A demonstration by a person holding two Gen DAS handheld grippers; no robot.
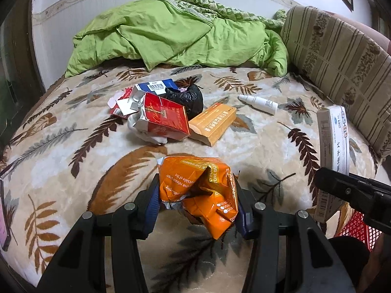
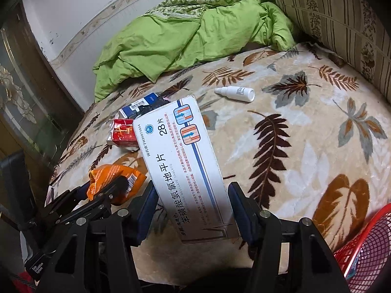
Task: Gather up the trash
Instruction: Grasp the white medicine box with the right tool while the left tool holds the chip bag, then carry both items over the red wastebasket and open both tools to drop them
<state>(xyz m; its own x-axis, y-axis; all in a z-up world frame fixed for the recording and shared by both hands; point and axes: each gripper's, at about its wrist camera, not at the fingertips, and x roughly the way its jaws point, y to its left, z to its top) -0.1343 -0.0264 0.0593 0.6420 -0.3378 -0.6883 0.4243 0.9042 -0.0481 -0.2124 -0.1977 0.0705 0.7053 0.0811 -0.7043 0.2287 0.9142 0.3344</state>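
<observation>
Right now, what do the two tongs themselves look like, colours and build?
Both match. The left tongs and right tongs are matte black plastic frames with angular, cut-out link arms joined by round silver pivot pins. The finger pads are dark blue and ribbed. No cables, sleeves or printed markings show in either view.

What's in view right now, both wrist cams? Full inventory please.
crumpled wrapper: 1, orange, in left gripper
tablet box: 1, white, in right gripper
carton: 1, orange, on bed, mid
red pack: 1, red, torn, in pile
blue box: 1, behind pile
black bag: 1, in pile
spray bottle: 1, white, lying right of pile
quilt: 1, green, far end
cushion: 1, striped, right
basket: 1, red mesh, lower right
blanket: 1, leaf print
left gripper: shut
right gripper: shut
</observation>
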